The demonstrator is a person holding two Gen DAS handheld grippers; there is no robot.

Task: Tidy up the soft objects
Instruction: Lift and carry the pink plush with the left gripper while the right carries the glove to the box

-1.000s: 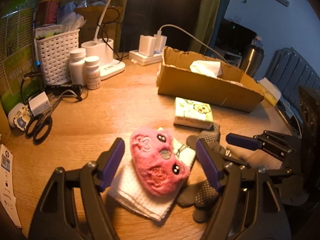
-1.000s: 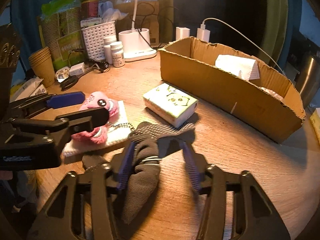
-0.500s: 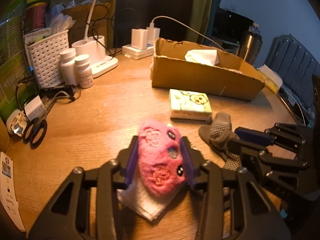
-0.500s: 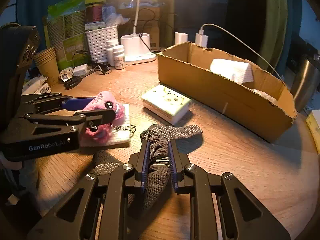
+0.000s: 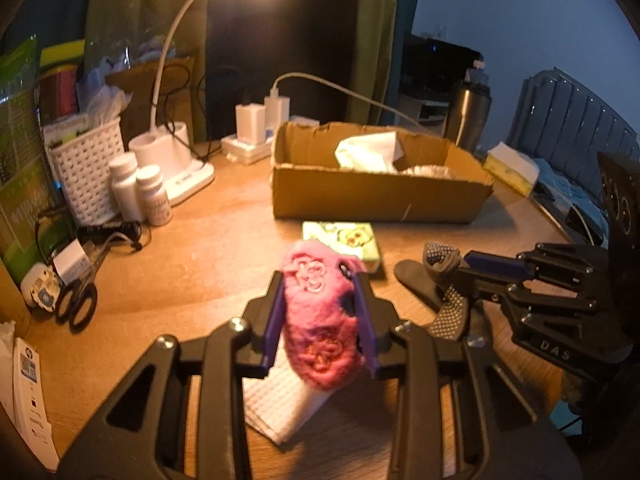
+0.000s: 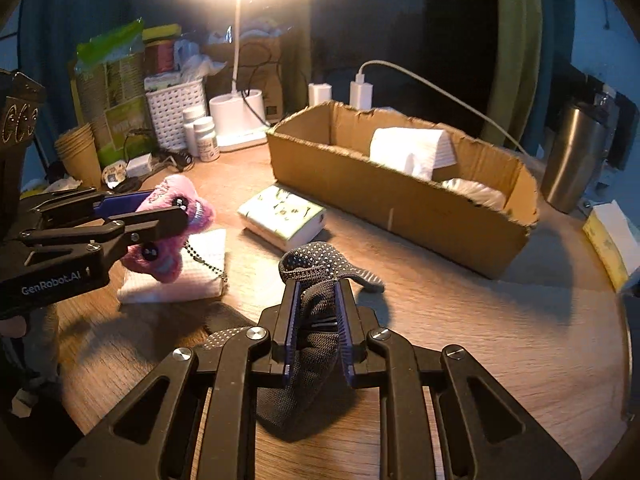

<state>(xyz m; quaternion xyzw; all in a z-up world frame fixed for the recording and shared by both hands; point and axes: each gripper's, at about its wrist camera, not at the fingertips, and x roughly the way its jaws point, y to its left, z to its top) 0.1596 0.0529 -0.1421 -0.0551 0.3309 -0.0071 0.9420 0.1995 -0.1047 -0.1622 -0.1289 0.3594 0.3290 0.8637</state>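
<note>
My left gripper [image 5: 320, 292] is shut on a pink plush toy [image 5: 320, 320] and holds it lifted above a folded white cloth [image 5: 280, 408]; both also show in the right wrist view, the toy [image 6: 168, 236] over the cloth [image 6: 192, 272]. My right gripper [image 6: 316, 292] is shut on a dark grey dotted sock [image 6: 316, 340], raised off the wooden table [image 6: 460, 340]. The sock also shows in the left wrist view [image 5: 440, 264]. A cardboard box [image 6: 400, 200] behind holds white cloths [image 6: 416, 152]. A green-printed tissue pack [image 6: 284, 216] lies in front of the box.
A lit desk lamp [image 5: 176, 160], white basket [image 5: 88, 172], two pill bottles [image 5: 140, 192], scissors [image 5: 80, 304] and chargers [image 5: 260, 124] crowd the back left. A steel flask [image 6: 576, 160] stands right of the box. Paper cups [image 6: 76, 156] stand far left.
Both grippers closed, the left on the pink toy and the right on the sock, then lifted them off the table. The cameras rose, bringing the lamp head into view.
</note>
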